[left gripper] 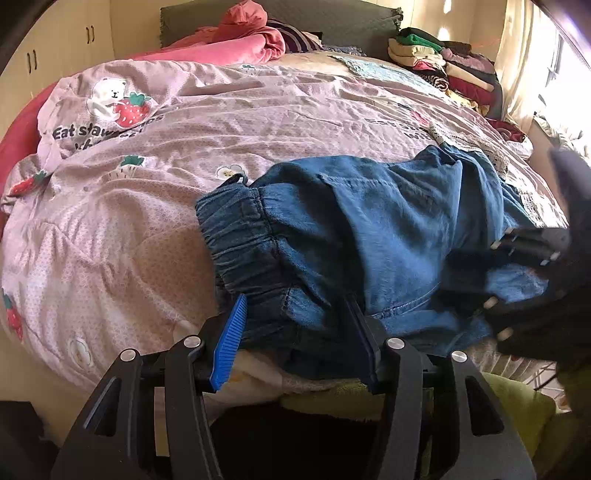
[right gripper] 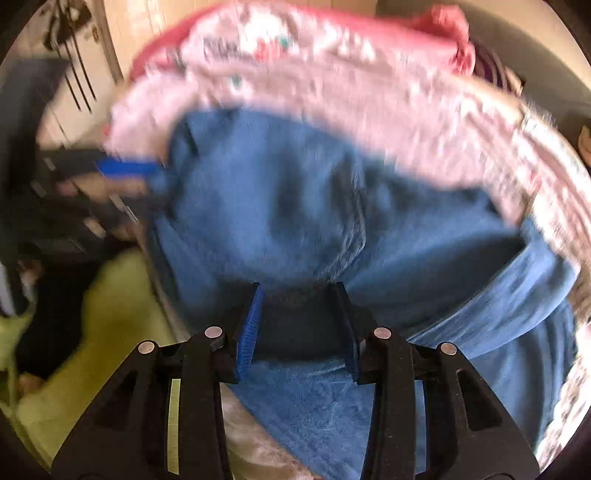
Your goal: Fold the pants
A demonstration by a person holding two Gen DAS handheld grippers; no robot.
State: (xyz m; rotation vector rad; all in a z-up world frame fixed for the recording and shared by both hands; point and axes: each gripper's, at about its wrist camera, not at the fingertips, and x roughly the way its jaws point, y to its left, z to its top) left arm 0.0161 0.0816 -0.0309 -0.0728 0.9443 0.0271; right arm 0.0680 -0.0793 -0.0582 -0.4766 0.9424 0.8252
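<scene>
Blue denim pants [left gripper: 369,236] with an elastic waistband lie bunched on a pink quilt [left gripper: 166,166] at the near edge of the bed. My left gripper [left gripper: 295,317] stands open, its blue pads either side of the waistband fabric. My right gripper shows at the right of the left wrist view [left gripper: 535,280], over the pants. In the blurred right wrist view the right gripper [right gripper: 299,299] is partly open with the pants [right gripper: 280,206] between and beyond its fingers. The left gripper [right gripper: 122,170] shows there at the left edge of the pants.
Stacks of folded clothes [left gripper: 443,62] sit at the far right of the bed. A pink blanket heap [left gripper: 236,33] lies at the head. Cream cupboards [left gripper: 55,44] stand at the left. A yellow-green cloth [left gripper: 517,406] lies below the bed's edge.
</scene>
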